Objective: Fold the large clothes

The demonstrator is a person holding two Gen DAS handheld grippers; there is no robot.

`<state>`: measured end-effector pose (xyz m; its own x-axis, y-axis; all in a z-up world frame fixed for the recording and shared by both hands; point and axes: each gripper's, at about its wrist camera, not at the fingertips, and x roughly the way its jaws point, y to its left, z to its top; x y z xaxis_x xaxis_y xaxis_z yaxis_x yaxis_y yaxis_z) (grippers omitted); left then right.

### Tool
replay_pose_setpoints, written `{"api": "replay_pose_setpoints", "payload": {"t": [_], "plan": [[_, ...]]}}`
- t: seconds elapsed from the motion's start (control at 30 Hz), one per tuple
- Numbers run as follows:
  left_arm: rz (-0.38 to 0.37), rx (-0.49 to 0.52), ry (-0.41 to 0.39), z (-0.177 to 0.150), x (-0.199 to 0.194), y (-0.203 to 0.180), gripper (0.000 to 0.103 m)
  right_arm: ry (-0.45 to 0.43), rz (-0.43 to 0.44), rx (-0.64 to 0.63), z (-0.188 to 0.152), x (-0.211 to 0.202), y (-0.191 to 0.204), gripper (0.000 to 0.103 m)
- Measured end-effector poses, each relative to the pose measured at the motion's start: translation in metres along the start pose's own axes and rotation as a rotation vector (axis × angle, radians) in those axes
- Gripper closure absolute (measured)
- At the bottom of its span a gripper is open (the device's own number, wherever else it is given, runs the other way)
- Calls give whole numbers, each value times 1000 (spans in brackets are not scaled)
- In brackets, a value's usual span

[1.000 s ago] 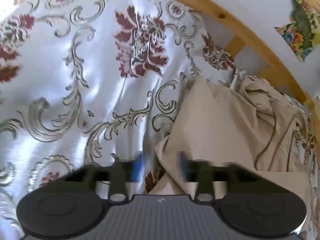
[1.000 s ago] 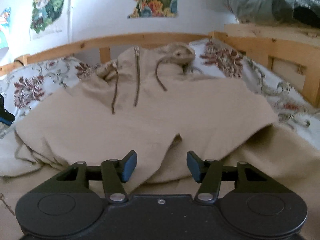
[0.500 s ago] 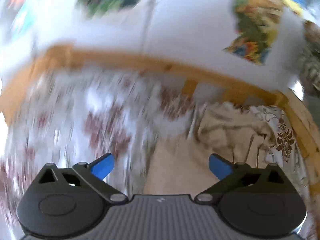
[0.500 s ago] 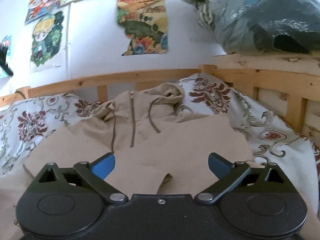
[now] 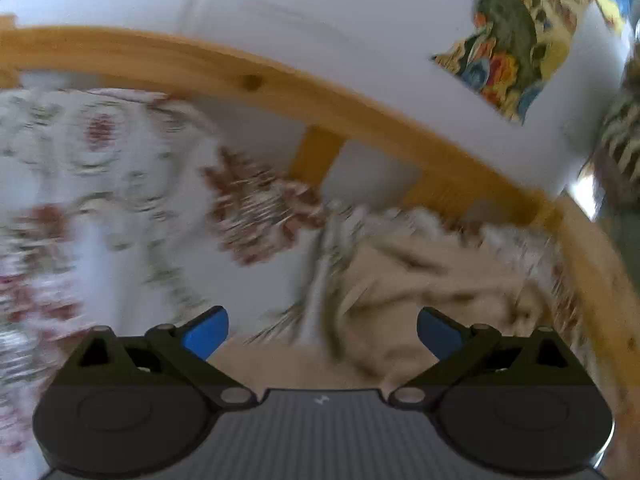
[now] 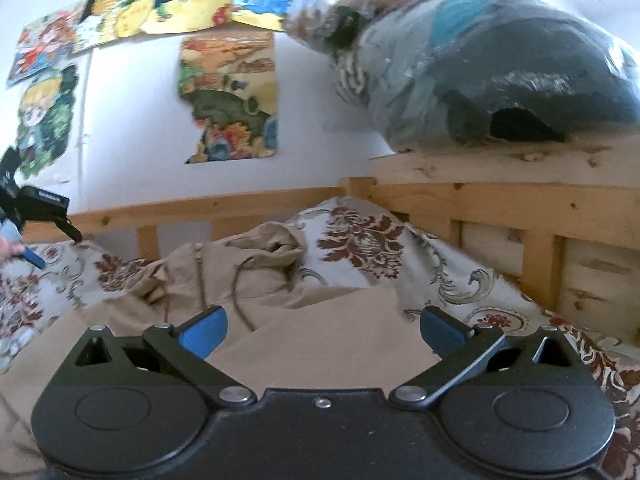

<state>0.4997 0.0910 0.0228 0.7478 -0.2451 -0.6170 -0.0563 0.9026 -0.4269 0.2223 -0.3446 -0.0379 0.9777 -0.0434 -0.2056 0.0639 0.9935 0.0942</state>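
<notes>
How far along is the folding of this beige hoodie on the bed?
Done: a broad flat panel of the hoodie already lies folded over its front, below the hood. In hand: nothing; the left gripper and the right gripper are both open above the cloth. Left: the hood and zipper end are loose and rumpled on the bedspread, so that end probably needs folding.

A second ago both grippers had their blue tips close together down by the tan hoodie; now the left gripper and the right gripper are both spread wide with nothing between the tips. Both have lifted up. The wall posters and the big plastic bag now fill the top of the right view, and the hoodie sits lower in the frame.
</notes>
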Motion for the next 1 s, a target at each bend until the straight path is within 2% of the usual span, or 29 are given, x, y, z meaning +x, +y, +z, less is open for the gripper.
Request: {"api": "replay_pose_setpoints", "payload": {"t": [0.07,0.2,0.37,0.43,0.5,0.6,0.67,0.7,0.8,0.87,0.93,1.0], "plan": [[-33,-32,-4,3,30,-8,1,-2,-26,0,2,8,-3,1],[-25,-118,-16,-5,87,-21,7,7,-53,33,7,20,-10,1],[-72,-179,-76,-10,116,-14,7,96,-4,42,29,45,-10,1],[-114,-238,-51,-10,126,-2,7,93,42,96,45,59,-13,1],[-141,-265,24,-10,139,8,10,108,109,111,64,80,-11,1],[-188,-230,36,-15,142,13,23,210,212,69,91,135,3,1],[-218,-196,48,-15,141,11,38,234,248,84,101,172,12,1],[-213,-171,53,-14,139,9,39,245,265,97,106,194,17,2],[-199,-57,48,-12,132,0,49,284,245,150,122,258,19,7],[-186,-9,44,-12,127,-6,56,303,200,209,130,301,15,13],[-177,9,42,-11,124,-9,56,325,163,269,135,333,13,17],[-176,-3,37,-11,121,-8,56,396,173,330,134,361,16,17]]}}
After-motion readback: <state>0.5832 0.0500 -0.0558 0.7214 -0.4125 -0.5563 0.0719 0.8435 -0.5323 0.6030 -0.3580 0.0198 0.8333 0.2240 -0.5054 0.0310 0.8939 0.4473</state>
